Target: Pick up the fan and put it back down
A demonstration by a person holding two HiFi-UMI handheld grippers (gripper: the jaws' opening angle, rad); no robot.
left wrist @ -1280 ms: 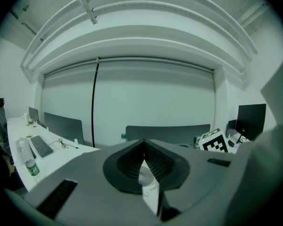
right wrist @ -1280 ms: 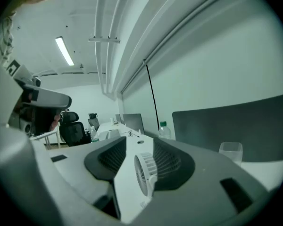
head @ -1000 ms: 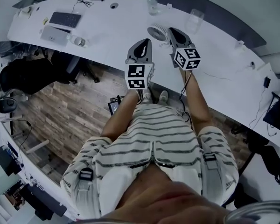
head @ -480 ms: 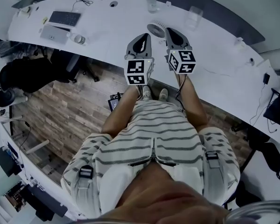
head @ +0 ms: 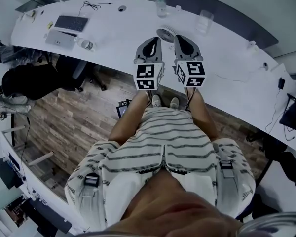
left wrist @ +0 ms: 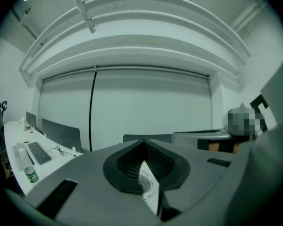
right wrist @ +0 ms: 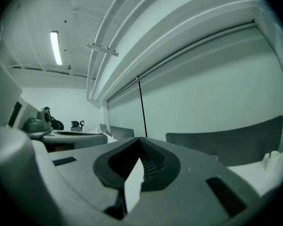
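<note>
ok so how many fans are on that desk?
1. The white fan is on the desk, just past the tips of the left gripper and right gripper. No other shows, though the grippers hide some desk.

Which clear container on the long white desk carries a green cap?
The clear plastic bottle standing at the far edge of the long white desk, beyond the small round white fan. The clear cup to its right shows no cap.
</note>
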